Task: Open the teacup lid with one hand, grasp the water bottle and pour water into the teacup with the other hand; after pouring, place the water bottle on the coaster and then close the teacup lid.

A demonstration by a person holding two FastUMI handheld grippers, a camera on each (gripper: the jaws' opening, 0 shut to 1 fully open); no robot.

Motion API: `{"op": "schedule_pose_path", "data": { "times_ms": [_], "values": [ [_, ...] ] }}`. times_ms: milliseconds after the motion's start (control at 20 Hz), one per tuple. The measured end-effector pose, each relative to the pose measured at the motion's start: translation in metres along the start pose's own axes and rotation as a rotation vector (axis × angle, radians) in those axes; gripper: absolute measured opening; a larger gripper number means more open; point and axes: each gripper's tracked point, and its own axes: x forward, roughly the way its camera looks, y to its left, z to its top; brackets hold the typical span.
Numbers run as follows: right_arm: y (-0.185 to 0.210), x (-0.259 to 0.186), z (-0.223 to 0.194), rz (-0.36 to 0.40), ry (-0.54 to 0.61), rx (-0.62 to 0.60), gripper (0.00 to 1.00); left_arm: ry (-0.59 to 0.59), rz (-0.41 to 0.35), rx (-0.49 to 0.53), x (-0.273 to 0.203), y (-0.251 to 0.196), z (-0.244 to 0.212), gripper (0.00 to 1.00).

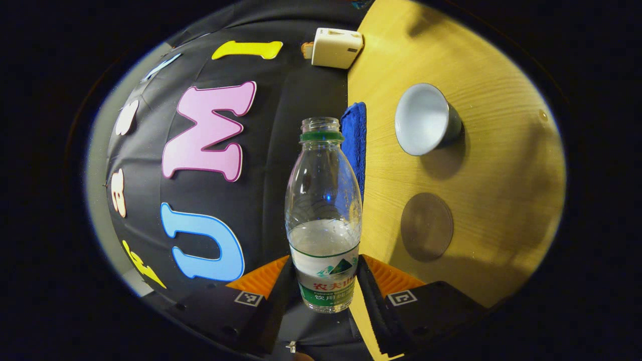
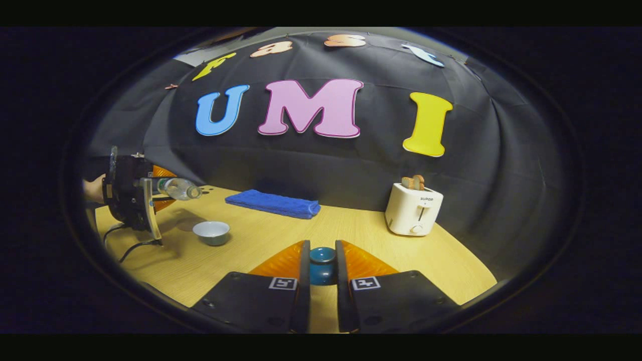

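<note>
Water bottle [image 1: 324, 215] sits tight between my left gripper [image 1: 324, 281] fingers, which press on its label from both sides. The bottle has no cap and is partly full. In the right gripper view I see it tipped sideways in the air, its open mouth pointing over the table [image 2: 261, 240], above the teacup [image 2: 211, 232]. The teacup is open and stands on the wood, near the round coaster [image 1: 427, 226], which is bare. A blue towel [image 2: 273, 203] lies by the black wall, and a white toaster [image 2: 413, 209] stands further along. My right gripper [image 2: 322, 268] has closed its fingers on the teacup lid [image 2: 322, 265], holding it by both sides, low over the table.
</note>
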Motion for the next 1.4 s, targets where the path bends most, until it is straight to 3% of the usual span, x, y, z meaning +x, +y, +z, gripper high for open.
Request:
{"op": "schedule_pose_path", "data": {
  "times_ms": [600,1400],
  "values": [
    [-0.003,0.001,0.000,-0.010,-0.001,-0.001,0.24,-0.018,0.028,0.147,0.014,0.008,-0.003,0.75],
    [-0.006,-0.002,0.002,-0.016,-0.003,-0.006,0.24,-0.051,0.085,0.241,0.017,0.022,-0.001,0.75]
  ]
}}
